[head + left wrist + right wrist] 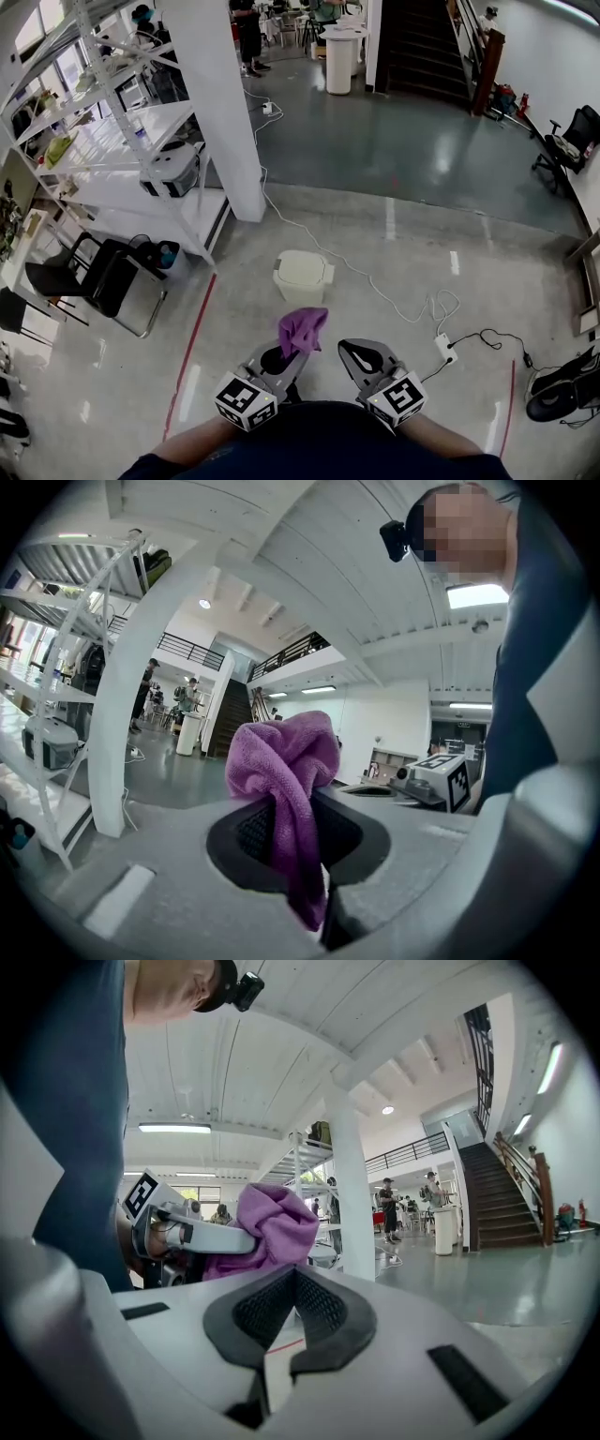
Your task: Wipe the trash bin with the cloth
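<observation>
A small cream trash bin with a closed lid stands on the floor ahead of me. My left gripper is shut on a purple cloth, which bunches above the jaws and hangs down between them. The cloth sits short of the bin, not touching it. My right gripper is beside the left one, jaws closed together with nothing between them. From the right gripper view the cloth and the left gripper show to the left.
A white pillar rises behind the bin, with a white shelving rack and black chairs to the left. A white cable runs across the floor to a power strip. A red floor line lies at the left.
</observation>
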The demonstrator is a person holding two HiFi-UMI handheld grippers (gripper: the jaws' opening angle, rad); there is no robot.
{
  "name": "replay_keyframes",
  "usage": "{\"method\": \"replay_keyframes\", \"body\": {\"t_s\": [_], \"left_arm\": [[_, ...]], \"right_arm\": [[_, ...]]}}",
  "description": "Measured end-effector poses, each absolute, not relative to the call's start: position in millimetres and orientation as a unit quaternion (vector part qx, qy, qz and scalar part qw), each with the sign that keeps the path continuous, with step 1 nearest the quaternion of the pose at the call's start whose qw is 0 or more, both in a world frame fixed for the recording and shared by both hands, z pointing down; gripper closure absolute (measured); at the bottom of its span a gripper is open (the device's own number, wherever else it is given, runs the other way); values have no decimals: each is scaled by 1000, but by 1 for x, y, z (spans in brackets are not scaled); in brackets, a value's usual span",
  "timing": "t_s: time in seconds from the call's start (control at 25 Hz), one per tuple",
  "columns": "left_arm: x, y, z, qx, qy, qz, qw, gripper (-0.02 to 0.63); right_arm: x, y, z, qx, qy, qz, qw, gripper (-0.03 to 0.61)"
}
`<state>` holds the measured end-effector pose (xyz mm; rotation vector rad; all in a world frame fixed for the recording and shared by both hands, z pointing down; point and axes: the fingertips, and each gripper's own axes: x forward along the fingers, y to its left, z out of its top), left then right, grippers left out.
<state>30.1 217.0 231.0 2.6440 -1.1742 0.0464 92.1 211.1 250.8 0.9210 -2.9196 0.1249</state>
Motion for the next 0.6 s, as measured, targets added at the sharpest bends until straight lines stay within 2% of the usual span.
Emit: {"method": "replay_keyframes", "body": {"t_s": [0.24,0.6], "left_arm": [[4,160,237,916,-382,6,122,569],[-73,56,237,928,-356,-3,114,569]], "right_arm": [[71,158,252,333,-941,35,45,569],[-3,60,244,380,-923,28,45,569]]}}
